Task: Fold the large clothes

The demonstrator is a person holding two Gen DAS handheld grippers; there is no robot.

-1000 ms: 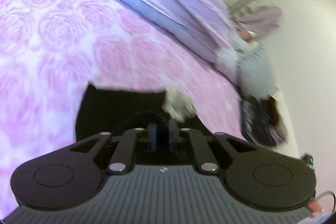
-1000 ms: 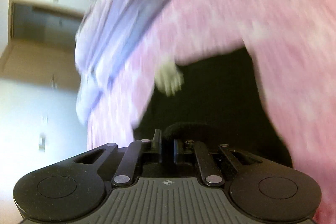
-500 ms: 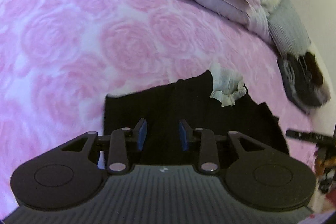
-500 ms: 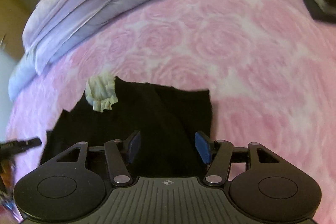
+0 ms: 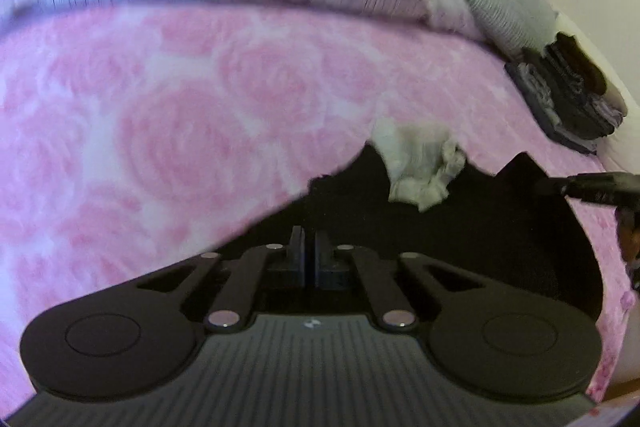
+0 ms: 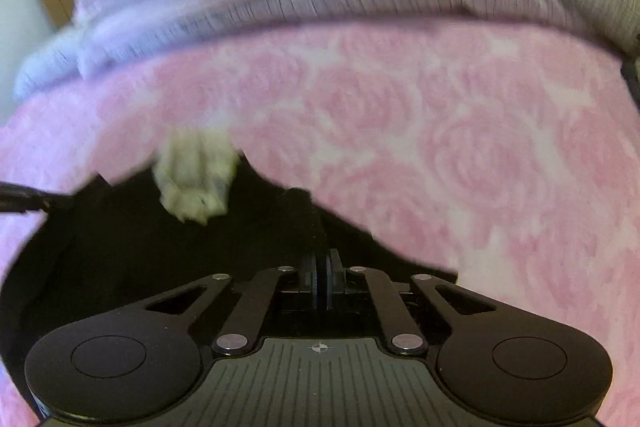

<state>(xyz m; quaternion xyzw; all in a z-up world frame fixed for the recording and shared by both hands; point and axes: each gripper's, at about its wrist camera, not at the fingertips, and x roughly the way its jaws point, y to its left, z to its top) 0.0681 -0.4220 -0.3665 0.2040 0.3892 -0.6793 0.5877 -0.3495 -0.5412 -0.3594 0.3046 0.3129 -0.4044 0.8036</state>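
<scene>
Both claws, apart half a second ago, have clamped narrow on the black garment (image 5: 460, 247) (left claw (image 5: 309, 251), right claw (image 6: 322, 275)); lifting evenly should keep the edge taut.

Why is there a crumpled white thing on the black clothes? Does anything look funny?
Yes. A scrunched white frilly piece sits bunched at the far edge of the black garment on the pink rose blanket. What it is can't be told. The garment's far edge looks jagged and uneven, not yet flat.
</scene>
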